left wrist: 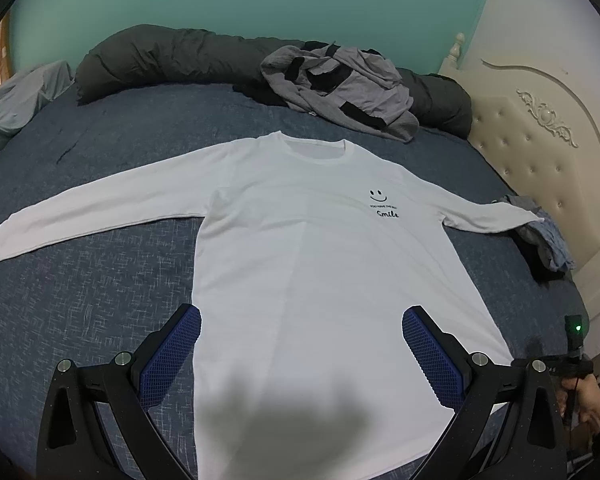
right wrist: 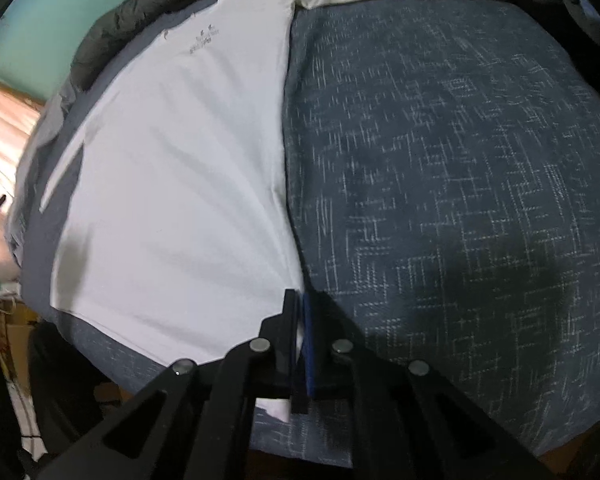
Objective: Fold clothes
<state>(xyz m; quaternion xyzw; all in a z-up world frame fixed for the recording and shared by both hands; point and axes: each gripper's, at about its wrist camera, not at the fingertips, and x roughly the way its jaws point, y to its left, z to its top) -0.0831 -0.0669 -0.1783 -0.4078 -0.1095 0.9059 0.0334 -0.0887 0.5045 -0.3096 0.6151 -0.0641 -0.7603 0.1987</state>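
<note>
**White shirt spread on the bed, hem corner pinched at the right**

A white long-sleeved shirt (left wrist: 300, 248) is laid flat, front up, on the blue patterned bedspread (left wrist: 92, 288), both sleeves stretched outward. The left gripper (left wrist: 301, 354) is held above the shirt's lower part with its blue pads (left wrist: 168, 360) spread wide, nothing between them. The right gripper (right wrist: 300, 320) is closed on the shirt's right hem corner, white cloth being seen between its fingers. A grey and black garment (left wrist: 340, 88) is heaped against a dark rolled duvet (left wrist: 172, 64) near the cream headboard (left wrist: 540, 152).
</note>
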